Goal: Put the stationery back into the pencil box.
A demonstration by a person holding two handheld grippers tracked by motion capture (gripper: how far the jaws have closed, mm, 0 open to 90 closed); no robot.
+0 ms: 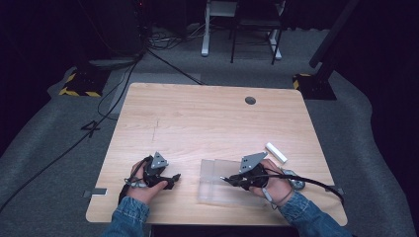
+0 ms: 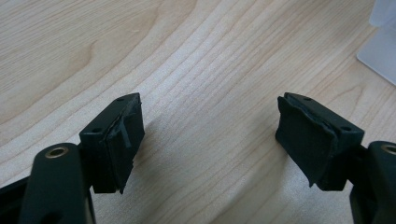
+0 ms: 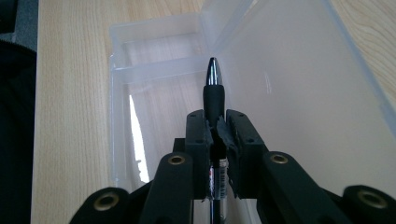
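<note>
A slim, light, stiff pen (image 3: 214,86), smooth at its chrome tip, is clamped by its rubbery grip section in the right hand-held gripper (image 3: 215,122) over an open clear plastic case (image 3: 299,84) on the counter (image 1: 197,118), while the left hand-held gripper (image 2: 208,135) is held wide open and empty.

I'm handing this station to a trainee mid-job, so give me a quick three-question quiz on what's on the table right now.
1. True or false: the right hand-held gripper is shut on a pen.
2. The pen's tip points over which thing? A) clear plastic case B) white eraser-like block C) table's round hole
3. Fill in: the left hand-held gripper has its jaws ____, with bare wooden table between them.

Key: 1 true; 2 A; 3 open.
</note>
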